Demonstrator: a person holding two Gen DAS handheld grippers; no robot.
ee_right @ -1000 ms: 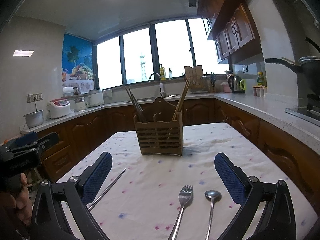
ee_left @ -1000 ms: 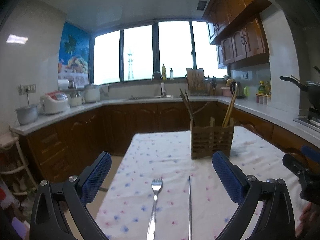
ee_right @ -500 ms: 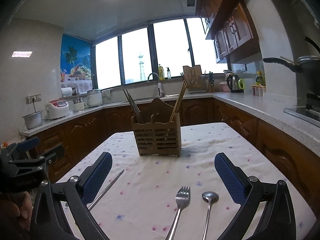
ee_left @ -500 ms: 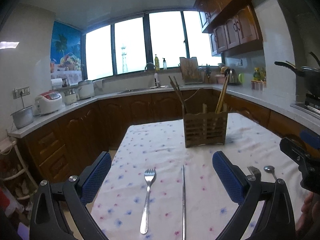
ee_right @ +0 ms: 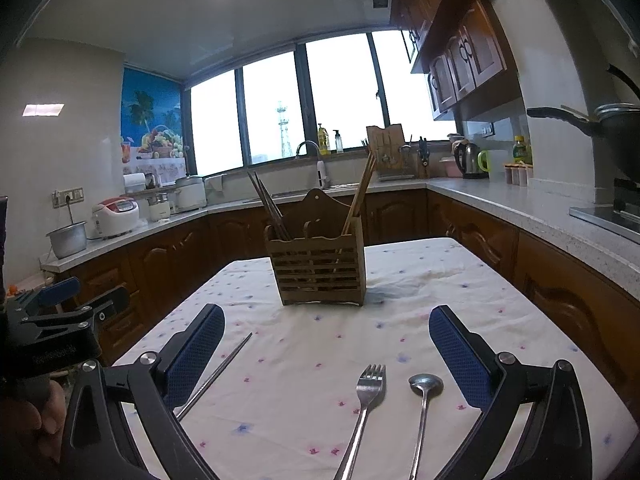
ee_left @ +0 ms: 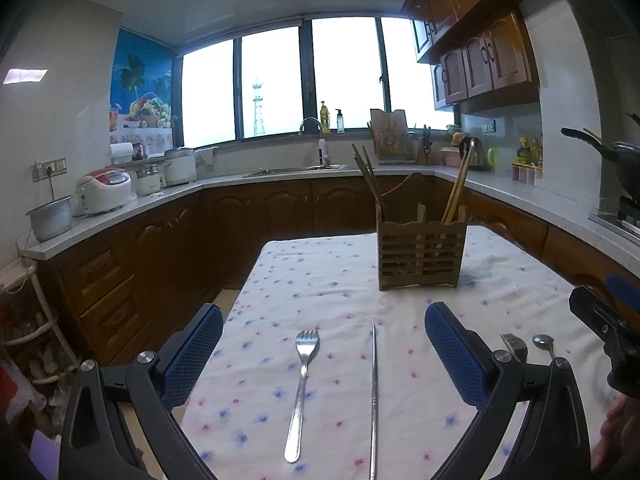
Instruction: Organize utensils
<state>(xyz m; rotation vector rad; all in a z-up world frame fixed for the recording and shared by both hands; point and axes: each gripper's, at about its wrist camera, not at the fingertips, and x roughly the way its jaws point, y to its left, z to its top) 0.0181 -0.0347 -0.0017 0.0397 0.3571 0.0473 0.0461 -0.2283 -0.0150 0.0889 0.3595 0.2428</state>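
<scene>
A wooden slatted utensil holder (ee_left: 420,256) (ee_right: 318,270) stands mid-table with chopsticks in its left and right compartments. In the left wrist view a fork (ee_left: 302,388) and a metal chopstick (ee_left: 374,400) lie between the fingers of my open, empty left gripper (ee_left: 324,354). In the right wrist view a second fork (ee_right: 364,408) and a spoon (ee_right: 422,408) lie between the fingers of my open, empty right gripper (ee_right: 326,356); the chopstick (ee_right: 218,372) lies at its left. Both grippers hover above the cloth.
The table (ee_left: 320,272) has a white cloth with small flowers. Brown cabinets and a grey counter (ee_right: 520,208) run around it, holding a rice cooker (ee_left: 104,192), pots, a kettle (ee_right: 470,162) and a sink. The other gripper shows at each view's edge.
The left gripper has pulled back and risen slightly, so the second fork and spoon now show at its right. The right gripper has barely moved. Both stay open.
</scene>
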